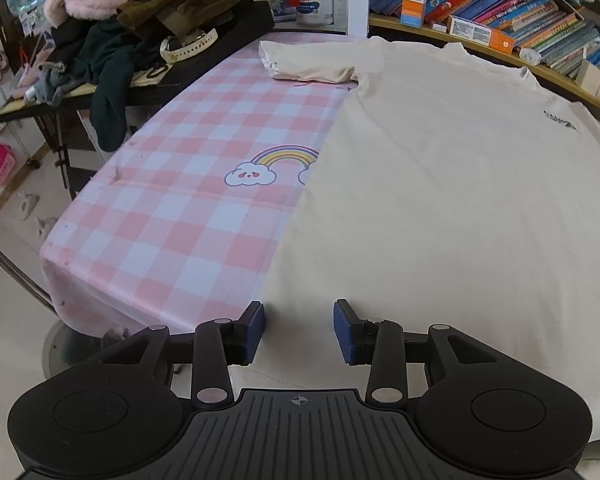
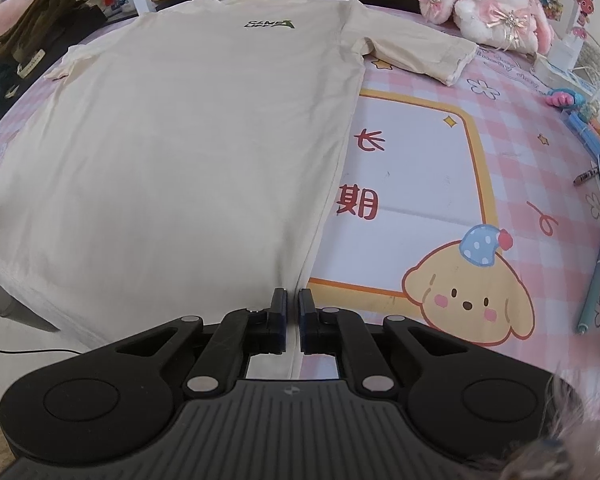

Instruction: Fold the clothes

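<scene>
A cream T-shirt (image 1: 440,168) lies spread flat, front up, on a pink checked tablecloth (image 1: 172,208). Its collar is at the far side and both sleeves are spread out. My left gripper (image 1: 299,330) is open over the shirt's near left hem corner, one finger on each side of the cloth edge. In the right wrist view the shirt (image 2: 188,132) shows a small dark chest logo (image 2: 269,24). My right gripper (image 2: 293,316) is shut on the shirt's near right hem corner.
A dark side table with piled clothes (image 1: 132,44) stands at the far left. A bookshelf (image 1: 520,12) runs along the back. A plush rabbit (image 2: 488,4), pens (image 2: 596,276) and small items lie at the table's right side.
</scene>
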`<state>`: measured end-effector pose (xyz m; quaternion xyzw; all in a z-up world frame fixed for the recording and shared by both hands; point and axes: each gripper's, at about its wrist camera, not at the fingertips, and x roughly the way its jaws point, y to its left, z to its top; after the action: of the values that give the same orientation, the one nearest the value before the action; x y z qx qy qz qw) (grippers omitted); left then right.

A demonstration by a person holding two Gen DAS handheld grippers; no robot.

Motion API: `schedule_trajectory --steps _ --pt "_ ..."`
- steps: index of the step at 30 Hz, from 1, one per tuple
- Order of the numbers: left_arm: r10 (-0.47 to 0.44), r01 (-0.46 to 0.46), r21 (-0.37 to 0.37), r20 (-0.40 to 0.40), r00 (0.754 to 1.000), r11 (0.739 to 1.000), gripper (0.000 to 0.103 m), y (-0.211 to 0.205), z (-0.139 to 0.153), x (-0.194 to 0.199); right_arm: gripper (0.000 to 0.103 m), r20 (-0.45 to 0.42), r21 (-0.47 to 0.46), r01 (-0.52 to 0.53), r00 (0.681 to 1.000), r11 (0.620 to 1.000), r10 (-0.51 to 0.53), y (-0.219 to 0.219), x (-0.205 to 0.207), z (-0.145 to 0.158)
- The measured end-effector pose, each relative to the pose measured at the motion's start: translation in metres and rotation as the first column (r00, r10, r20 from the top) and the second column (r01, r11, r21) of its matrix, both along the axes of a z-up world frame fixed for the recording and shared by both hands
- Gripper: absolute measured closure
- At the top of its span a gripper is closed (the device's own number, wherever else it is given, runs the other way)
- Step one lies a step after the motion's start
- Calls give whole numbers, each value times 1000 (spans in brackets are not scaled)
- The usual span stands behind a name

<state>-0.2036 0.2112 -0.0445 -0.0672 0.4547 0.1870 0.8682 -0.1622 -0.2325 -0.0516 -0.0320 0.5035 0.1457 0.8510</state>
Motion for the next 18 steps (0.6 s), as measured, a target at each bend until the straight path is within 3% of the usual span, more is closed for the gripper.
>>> schedule_trajectory --steps 2,5,8,10,12,14,18 --pt "-12 12 11 -5 1000 1000 65 -5 1 0 96 11 6 10 1000 1000 -10 -1 -1 3" --pt "-47 47 11 -2 999 999 63 -15 7 -3 86 28 14 25 999 1000 -25 -4 -3 6" --pt "-60 59 13 27 998 998 52 -28 17 -6 60 45 23 40 998 999 -41 -6 -5 10" --pt "-64 63 14 52 997 998 46 -38 26 -7 53 70 22 56 996 998 -57 -5 -7 15" --pt "-60 59 12 71 996 998 35 -47 34 -8 27 99 20 74 992 997 -76 -4 -8 21" --pt "-65 63 22 91 994 998 25 -56 41 -8 12 147 3 104 984 995 -104 -2 -10 27" --pt "-96 93 34 101 990 995 14 -66 47 -4 1 191 -33 150 972 988 -141 4 -10 30"
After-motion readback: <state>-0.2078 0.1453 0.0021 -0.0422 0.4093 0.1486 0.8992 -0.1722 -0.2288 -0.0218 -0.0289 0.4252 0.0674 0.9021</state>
